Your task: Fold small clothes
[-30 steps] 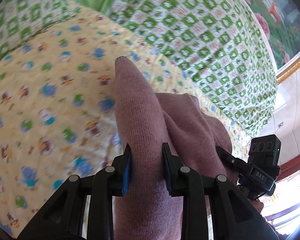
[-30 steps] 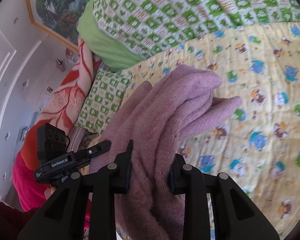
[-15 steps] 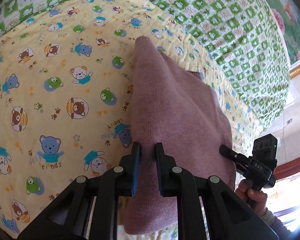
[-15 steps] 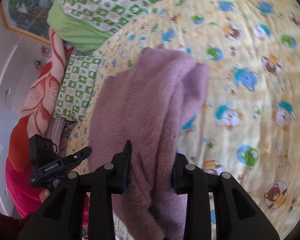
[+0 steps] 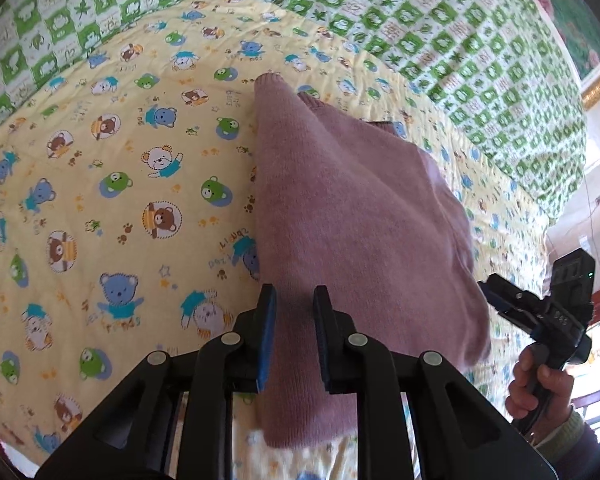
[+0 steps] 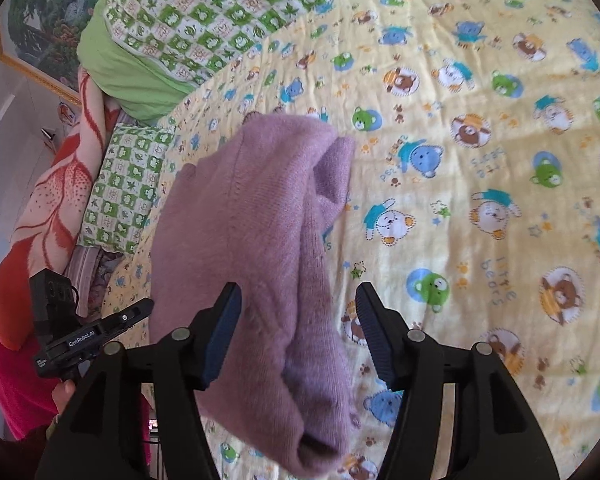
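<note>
A folded mauve knit sweater (image 5: pixel 352 216) lies on the yellow bear-print quilt (image 5: pixel 100 184). My left gripper (image 5: pixel 295 308) stands over its near left edge, its jaws a narrow gap apart with the knit between them. In the right wrist view the sweater (image 6: pixel 260 240) lies bunched, with a sleeve fold along its right side. My right gripper (image 6: pixel 298 316) is open wide, with the sweater's near end lying loose between its fingers. The right gripper also shows in the left wrist view (image 5: pixel 540 312), and the left gripper shows in the right wrist view (image 6: pixel 88 336).
A green-and-white checked duvet (image 5: pixel 440 40) is piled behind the sweater. A green pillow (image 6: pixel 116 68), a small checked pillow (image 6: pixel 124 192) and a red floral blanket (image 6: pixel 52 200) lie at the bed's left. A framed picture (image 6: pixel 32 32) hangs on the wall.
The sweater came down from hanging in both grippers to lying on the quilt. My right gripper has opened wide and let go. My left gripper's jaws have parted slightly.
</note>
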